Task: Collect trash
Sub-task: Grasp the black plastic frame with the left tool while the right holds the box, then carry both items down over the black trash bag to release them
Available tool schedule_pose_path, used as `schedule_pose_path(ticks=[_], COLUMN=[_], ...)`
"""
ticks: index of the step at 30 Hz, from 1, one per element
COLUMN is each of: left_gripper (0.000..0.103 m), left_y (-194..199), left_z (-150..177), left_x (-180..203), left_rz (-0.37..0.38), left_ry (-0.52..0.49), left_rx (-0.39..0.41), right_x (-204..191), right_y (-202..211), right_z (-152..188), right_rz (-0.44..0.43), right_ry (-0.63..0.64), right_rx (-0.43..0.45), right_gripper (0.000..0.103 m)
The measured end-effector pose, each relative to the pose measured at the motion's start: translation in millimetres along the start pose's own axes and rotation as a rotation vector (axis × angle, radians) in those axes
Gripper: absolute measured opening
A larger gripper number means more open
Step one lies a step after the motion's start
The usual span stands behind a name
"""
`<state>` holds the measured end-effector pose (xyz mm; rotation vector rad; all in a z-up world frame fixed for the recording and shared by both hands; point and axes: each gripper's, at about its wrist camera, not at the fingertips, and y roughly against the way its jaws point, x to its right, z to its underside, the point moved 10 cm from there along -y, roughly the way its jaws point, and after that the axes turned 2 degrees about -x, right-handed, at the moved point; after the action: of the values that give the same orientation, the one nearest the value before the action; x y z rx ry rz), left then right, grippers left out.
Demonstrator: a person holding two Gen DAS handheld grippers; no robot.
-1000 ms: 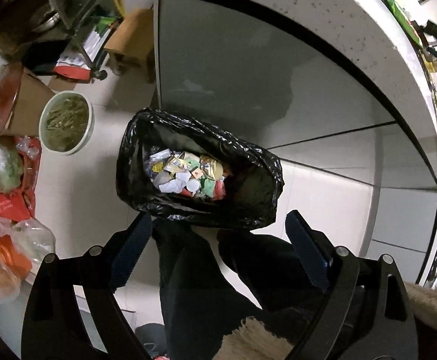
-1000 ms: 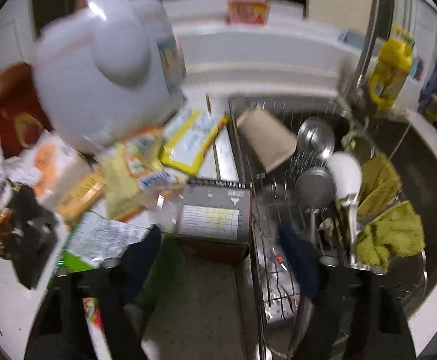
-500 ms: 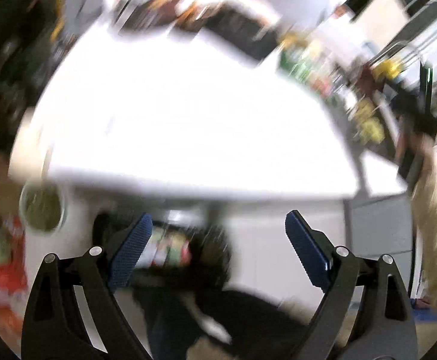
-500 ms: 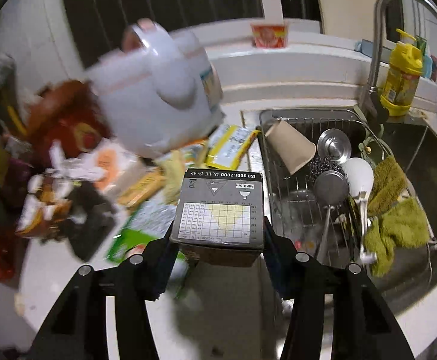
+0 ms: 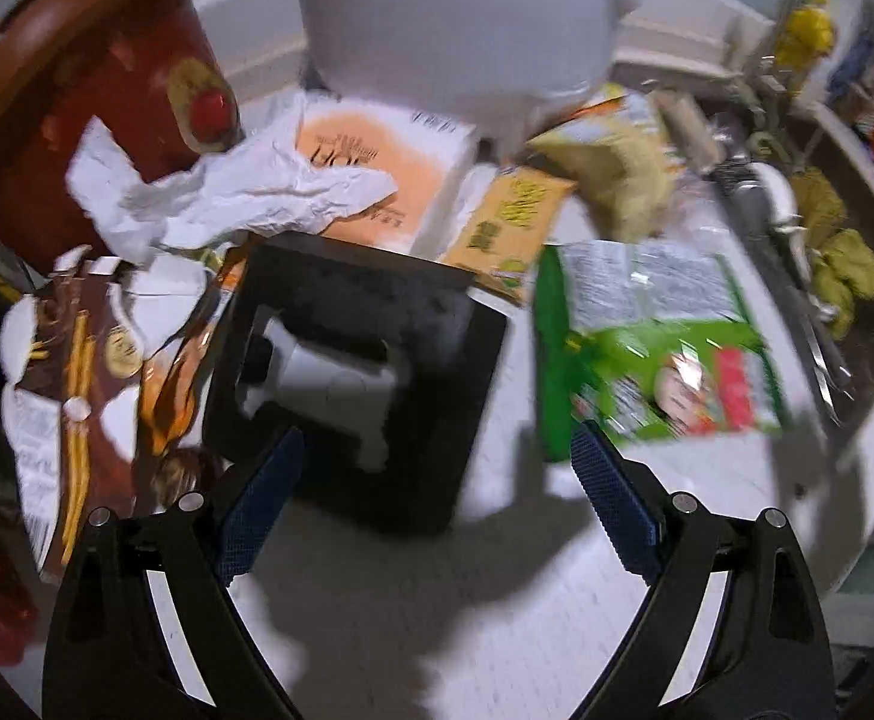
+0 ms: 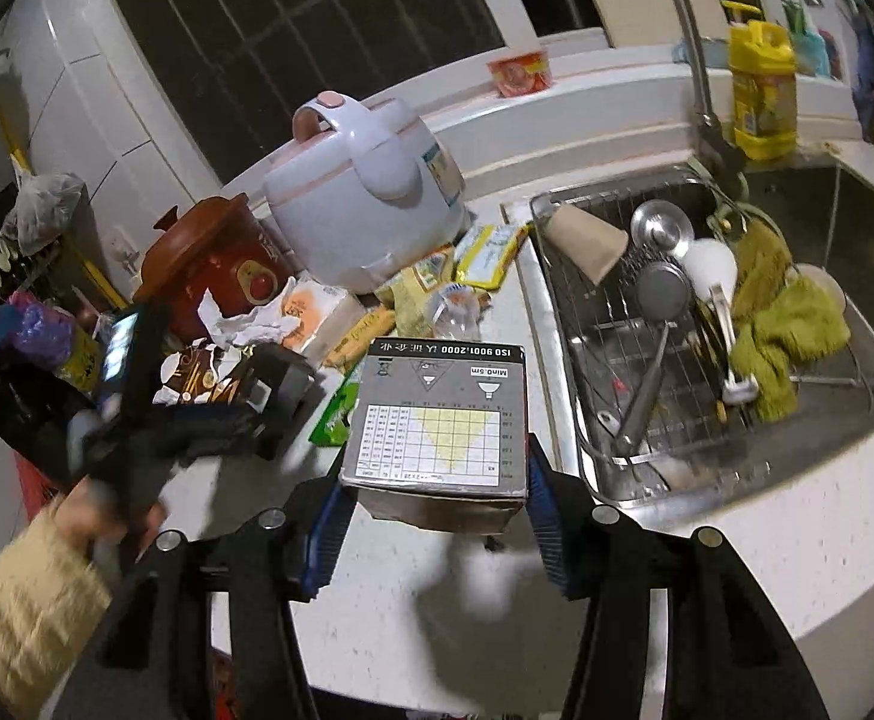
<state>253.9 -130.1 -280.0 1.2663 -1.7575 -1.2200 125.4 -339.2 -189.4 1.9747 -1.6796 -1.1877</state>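
Grey carton (image 6: 437,420): a squarish cardboard box, matt grey top printed with a table grid and a pale yellow cone diagram, brown worn lower edge; lower centre of the right wrist view, lifted above the white counter (image 6: 437,618).
Right gripper (image 6: 431,531): black frame, blue ribbed pads pressed to the carton's left and right sides; it has just been closing, and the jaws stand about half open around the box.
Left gripper (image 5: 437,492): blue textured pads wide apart at the bottom of the left wrist view, nothing between them; it hangs over the counter, the left pad overlapping the black box's near edge in the picture.
Black box (image 5: 356,378): square, matt, open-topped, with a white moulded insert inside; middle of the left wrist view.
Green packet (image 5: 658,354): flat glossy foil, bright green with red and white print, blurred; right of the black box.
Crumpled paper (image 5: 227,192): white, creased sheet, upper left, lying on an orange-printed white carton (image 5: 389,168).
Brown wrapper (image 5: 83,372): torn, shiny, with gold stick pictures; left edge.
Rice cooker (image 6: 365,198): smooth pale rounded plastic with a pink-tipped handle, upper centre.
Clay pot (image 6: 209,258): glazed red-brown, lidded, left of the cooker.
Sink rack (image 6: 676,360): steel wire, holding a paper cup, ladles and yellow-green cloths.
Person's sleeve (image 6: 23,606): cream knitted, lower left.
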Motion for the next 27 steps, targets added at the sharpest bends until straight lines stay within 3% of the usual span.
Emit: schedule_pose_path(ticks=[3, 5, 6, 7, 9, 12, 18, 22, 24, 27], left_gripper=[0.086, 0.062, 0.035, 0.035, 0.032, 0.03, 0.028, 0.028, 0.028, 0.028], left_y=[-13, -18, -21, -23, -19, 3, 89, 155, 172, 201], left_z=[-7, -6, -4, -1, 2, 9, 36, 71, 85, 135], left_x=[-7, -6, -6, -6, -6, -11, -7, -10, -11, -18], left_rz=[-0.002, 0.034, 0.049, 0.065, 0.076, 0.153, 0.351, 0.49, 0.52, 0.533], left_ry=[0.021, 0.017, 0.02, 0.026, 0.009, 0.041, 0.049, 0.075, 0.091, 0.089], left_rx=[-0.026, -0.044, -0.061, -0.079, -0.057, -0.009, 0.153, 0.263, 0.281, 0.275], right_x=[8, 12, 13, 15, 15, 6, -35, -70, -87, -117], right_y=[5, 7, 8, 8, 8, 6, 5, 6, 8, 12], right_z=[6, 9, 10, 10, 10, 9, 7, 10, 15, 30], right_rz=[0.006, 0.014, 0.015, 0.015, 0.013, -0.003, -0.059, -0.114, -0.147, -0.204], right_ry=[-0.016, -0.026, -0.031, -0.036, -0.045, -0.038, 0.03, 0.084, 0.115, 0.179], right_rx=[-0.003, -0.003, -0.002, -0.001, 0.001, 0.003, 0.002, -0.01, -0.027, -0.067], right_gripper=[0.053, 0.053, 0.053, 0.053, 0.053, 0.053, 0.053, 0.053, 0.053, 0.053])
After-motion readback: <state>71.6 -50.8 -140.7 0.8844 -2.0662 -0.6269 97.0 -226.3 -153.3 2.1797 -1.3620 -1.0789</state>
